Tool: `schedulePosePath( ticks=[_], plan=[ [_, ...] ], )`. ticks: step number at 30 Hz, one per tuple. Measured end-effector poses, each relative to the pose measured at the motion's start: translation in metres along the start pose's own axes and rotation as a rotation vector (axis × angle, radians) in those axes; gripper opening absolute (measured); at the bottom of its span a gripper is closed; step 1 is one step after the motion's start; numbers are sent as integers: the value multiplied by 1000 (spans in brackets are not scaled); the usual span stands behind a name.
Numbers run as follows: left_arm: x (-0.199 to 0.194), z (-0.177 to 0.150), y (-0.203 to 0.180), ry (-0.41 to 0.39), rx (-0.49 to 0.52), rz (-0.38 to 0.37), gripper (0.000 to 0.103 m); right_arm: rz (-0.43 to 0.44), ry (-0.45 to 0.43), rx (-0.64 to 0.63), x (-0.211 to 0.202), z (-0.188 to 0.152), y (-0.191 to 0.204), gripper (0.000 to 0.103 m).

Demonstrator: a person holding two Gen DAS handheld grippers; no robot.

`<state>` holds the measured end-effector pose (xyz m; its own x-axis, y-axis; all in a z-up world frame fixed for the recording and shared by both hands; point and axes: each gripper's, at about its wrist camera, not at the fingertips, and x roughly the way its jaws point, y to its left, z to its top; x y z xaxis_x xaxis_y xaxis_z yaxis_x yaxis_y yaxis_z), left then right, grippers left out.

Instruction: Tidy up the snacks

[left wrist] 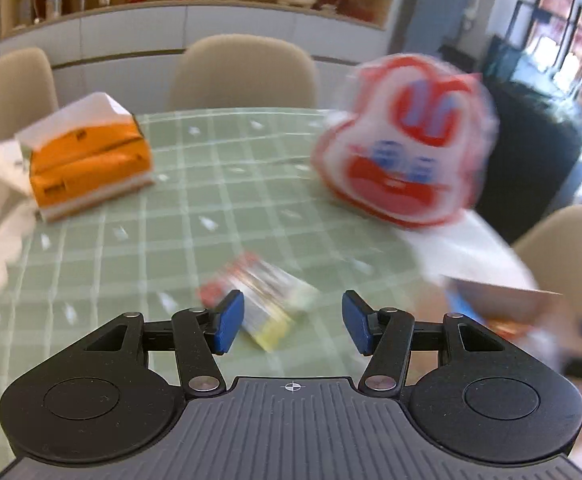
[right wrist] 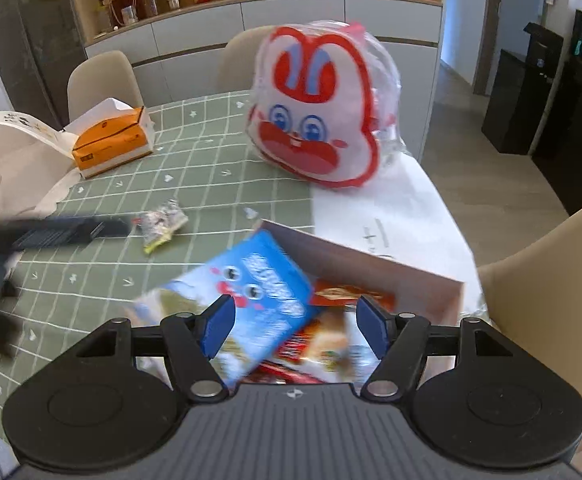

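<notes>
A small snack packet (left wrist: 265, 304) with red, silver and yellow print lies on the green checked tablecloth, just ahead of my open left gripper (left wrist: 293, 322); it also shows in the right wrist view (right wrist: 161, 222). My right gripper (right wrist: 295, 330) is open above a brown cardboard box (right wrist: 391, 270) that holds snack packs. A blue snack bag (right wrist: 247, 300) lies tilted over the box's left edge, between and beyond the fingers, touching neither that I can see. The left gripper shows as a dark blur in the right wrist view (right wrist: 51, 232).
A red and white rabbit-face bag (right wrist: 317, 110) stands at the table's far right. An orange and white tissue box (right wrist: 111, 140) sits at the far left beside a white bag (right wrist: 7, 140). Beige chairs (left wrist: 243, 72) surround the table. The table edge runs at the right.
</notes>
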<state>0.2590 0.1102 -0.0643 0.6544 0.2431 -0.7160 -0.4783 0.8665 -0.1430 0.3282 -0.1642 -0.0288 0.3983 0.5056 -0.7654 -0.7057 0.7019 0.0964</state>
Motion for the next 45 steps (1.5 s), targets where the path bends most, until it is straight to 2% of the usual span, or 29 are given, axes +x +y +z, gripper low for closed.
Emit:
schedulePosePath(
  ticks=[3,6,10,12,13,14,15,16,18,21,24,27,29,34,39,45],
  plan=[
    [47,17,19,40,14,-23,59,-11,4,36,-3,-13,9,68],
    [82,30,20,39,77,-28,59,-41,23,73,-1,-19,15,68],
    [110,30,12,80,204,-19,59,-100,-2,101,2,-7,28,68],
    [113,23,15,109,228,-37,52,-112,-30,106,4,7,40,67],
    [110,18,19,121,225,-62,43,-108,-38,108,6,17,48,63],
    [107,15,24,123,223,-78,39,-95,-33,111,9,27,54,57],
    [100,9,28,112,227,-89,39,-76,-11,120,16,38,64,43],
    [91,1,33,111,237,-102,33,-55,14,137,25,49,72,37],
    [74,-16,43,128,226,-136,31,-33,85,164,51,66,89,37],
    [45,-41,54,134,239,-166,31,-91,216,133,104,79,115,28],
    [15,-66,66,138,228,-192,30,-213,314,37,152,75,136,15],
    [-8,-87,81,145,205,-215,30,-354,374,-47,183,64,148,12],
    [-21,-98,91,145,172,-226,30,-402,394,-80,194,59,154,11],
    [-45,-110,110,146,85,-249,30,-504,379,-223,201,49,179,10],
    [-61,-115,121,139,44,-261,30,-481,392,-215,184,34,192,10],
    [-68,-124,130,147,1,-254,29,-393,399,-165,150,8,209,10]
  ],
)
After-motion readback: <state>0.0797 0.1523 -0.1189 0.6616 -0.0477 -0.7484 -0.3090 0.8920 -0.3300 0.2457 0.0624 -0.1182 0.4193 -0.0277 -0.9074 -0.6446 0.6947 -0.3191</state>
